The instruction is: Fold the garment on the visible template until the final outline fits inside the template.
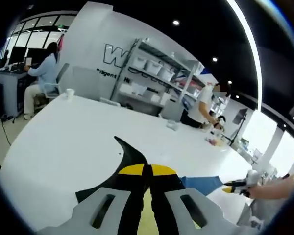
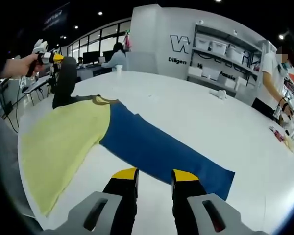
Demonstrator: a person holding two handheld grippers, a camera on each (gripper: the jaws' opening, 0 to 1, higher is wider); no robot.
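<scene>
Yellow cloth of the garment (image 2: 63,142) lies half over the blue template (image 2: 161,152) on the white table (image 2: 206,112). My left gripper (image 1: 148,171) pinches its black sleeve; my right gripper (image 2: 154,174) hovers, jaws spread. Lifting one-handed may drag the garment off the template.

A broad white bench (image 1: 78,142) runs through an open office under a dark ceiling (image 2: 103,12) with small round spotlights and a long bright light strip (image 1: 247,39) at 1 o'clock. A white wall (image 1: 95,39) bears large dark letters. Beside it stand grey shelves (image 1: 157,73) holding white bins. At 10 o'clock are windows (image 1: 39,22), desks with monitors (image 1: 17,54) and a seated person (image 1: 41,73). Another person (image 1: 203,105) stands at 2 o'clock. A white cup (image 1: 70,92) sits on the bench's far edge.
</scene>
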